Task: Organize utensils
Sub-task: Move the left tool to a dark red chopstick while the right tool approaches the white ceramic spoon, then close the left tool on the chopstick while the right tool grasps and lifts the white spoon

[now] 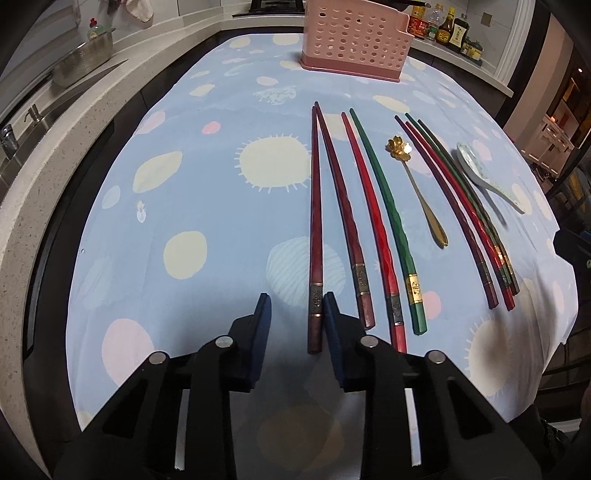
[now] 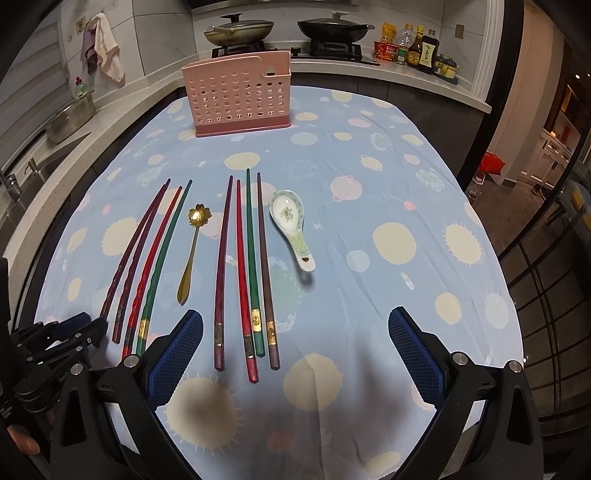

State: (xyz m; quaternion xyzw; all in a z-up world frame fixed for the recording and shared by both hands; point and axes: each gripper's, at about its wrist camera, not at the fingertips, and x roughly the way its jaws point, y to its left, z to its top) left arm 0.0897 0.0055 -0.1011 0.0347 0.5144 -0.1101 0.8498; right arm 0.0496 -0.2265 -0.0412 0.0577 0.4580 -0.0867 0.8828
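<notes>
Several red, maroon and green chopsticks lie in two groups on the blue spotted cloth. The left group (image 1: 351,221) (image 2: 147,266) and the right group (image 1: 461,210) (image 2: 247,266) flank a gold flower spoon (image 1: 421,188) (image 2: 190,247). A white ceramic spoon (image 1: 487,177) (image 2: 291,225) lies to the right. A pink perforated utensil holder (image 1: 354,37) (image 2: 238,96) stands upright at the far end. My left gripper (image 1: 295,306) (image 2: 79,326) is open, its right finger beside the leftmost maroon chopstick's (image 1: 316,258) handle end. My right gripper (image 2: 295,325) is wide open above the right group's handle ends.
The cloth-covered table (image 2: 406,258) drops off at its edges. A counter with a sink and metal colander (image 1: 81,59) runs along the left. A stove with pans (image 2: 288,29) and sauce bottles (image 2: 417,48) stand on the counter behind the holder.
</notes>
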